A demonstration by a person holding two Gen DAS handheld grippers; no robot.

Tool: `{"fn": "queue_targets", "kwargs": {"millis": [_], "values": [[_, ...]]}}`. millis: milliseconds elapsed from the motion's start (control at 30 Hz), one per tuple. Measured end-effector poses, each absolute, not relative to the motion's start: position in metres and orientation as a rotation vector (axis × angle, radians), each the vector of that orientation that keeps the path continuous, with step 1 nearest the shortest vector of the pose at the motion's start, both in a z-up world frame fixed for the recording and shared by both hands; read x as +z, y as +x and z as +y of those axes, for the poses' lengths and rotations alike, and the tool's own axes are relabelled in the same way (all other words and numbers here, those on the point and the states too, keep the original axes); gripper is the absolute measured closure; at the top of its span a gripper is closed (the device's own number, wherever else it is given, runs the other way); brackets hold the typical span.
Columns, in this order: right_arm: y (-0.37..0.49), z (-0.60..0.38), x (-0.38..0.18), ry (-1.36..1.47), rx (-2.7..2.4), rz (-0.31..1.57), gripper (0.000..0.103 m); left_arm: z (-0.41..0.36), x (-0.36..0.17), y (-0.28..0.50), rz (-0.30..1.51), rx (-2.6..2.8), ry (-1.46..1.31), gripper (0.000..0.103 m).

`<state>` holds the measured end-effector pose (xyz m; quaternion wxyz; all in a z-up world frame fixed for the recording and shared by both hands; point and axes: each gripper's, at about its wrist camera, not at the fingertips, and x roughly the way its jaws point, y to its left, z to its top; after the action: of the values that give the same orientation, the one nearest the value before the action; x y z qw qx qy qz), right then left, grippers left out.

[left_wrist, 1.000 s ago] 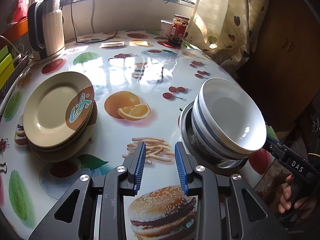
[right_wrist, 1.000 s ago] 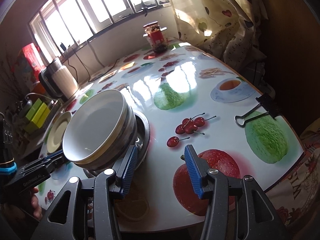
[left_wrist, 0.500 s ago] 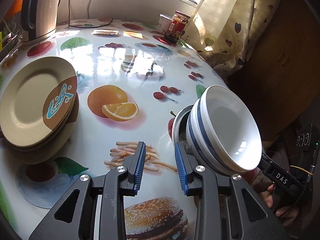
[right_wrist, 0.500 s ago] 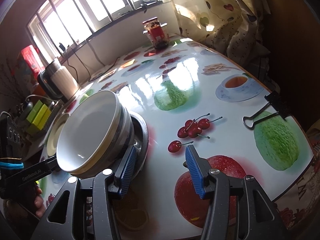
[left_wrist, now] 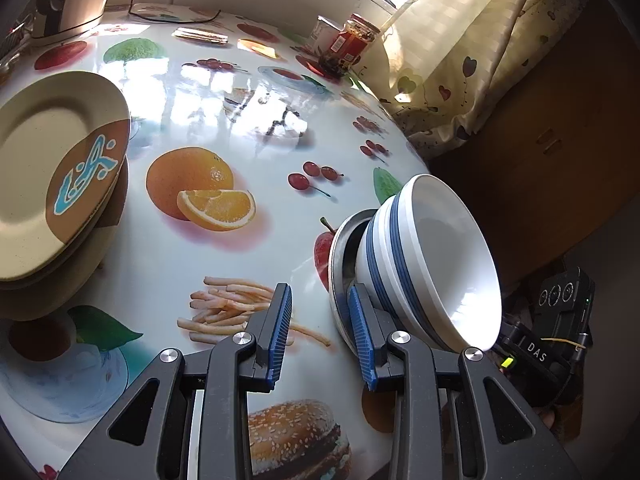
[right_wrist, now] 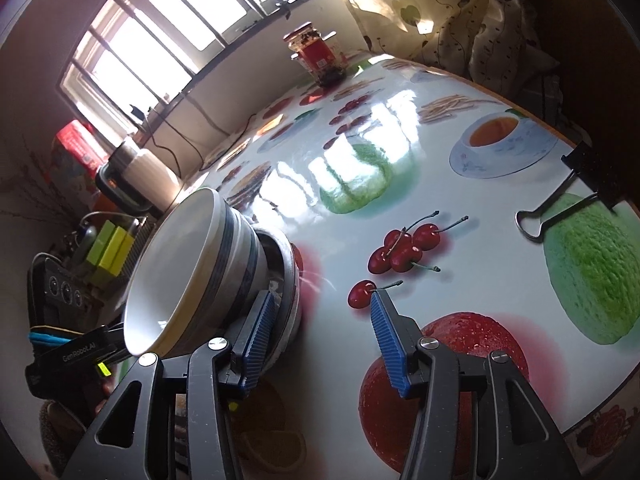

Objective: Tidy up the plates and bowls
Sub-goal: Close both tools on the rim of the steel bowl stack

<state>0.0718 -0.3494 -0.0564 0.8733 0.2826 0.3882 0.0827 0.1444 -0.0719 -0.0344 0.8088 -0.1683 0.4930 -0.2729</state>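
Blue-padded left tool point(left_wrist: 320, 334) part open, empty, right tool point(right_wrist: 320, 332) closing, empty, beside bowls point(right_wrist: 192, 264).

The left gripper point(left_wrist: 320, 328) pointed steeply down toward the bench point(left_wrist: 168, 248), its 2 blue-padded fingers point(left_wrist: 280, 332) apart with nothing between them. The right gripper point(right_wrist: 320, 336) also angled downward, its jaws closing, wider apart than the left's, with nothing pressed between the pads. Each gripper appeared at the edge of the other's view.
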Motion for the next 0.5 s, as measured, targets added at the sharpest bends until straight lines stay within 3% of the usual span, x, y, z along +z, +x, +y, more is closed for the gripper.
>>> {"fn": "queue_targets", "kwargs": {"millis": [133, 233, 500], "values": [[0.072, -0.352, -0.059, 0.634, 0.22, 0.798, 0.062, -0.068, -0.039, 0.147, 1.065, -0.598, -0.406, 0.072], [0.071, -0.353, -0.06, 0.668, 0.278, 0.789, 0.075, -0.067, -0.04, 0.147, 1.063, -0.603, -0.423, 0.072], [0.073, -0.361, -0.068, 0.762, 0.348, 0.786, 0.08, -0.066, -0.04, 0.146, 1.051, -0.625, -0.436, 0.078]]}}
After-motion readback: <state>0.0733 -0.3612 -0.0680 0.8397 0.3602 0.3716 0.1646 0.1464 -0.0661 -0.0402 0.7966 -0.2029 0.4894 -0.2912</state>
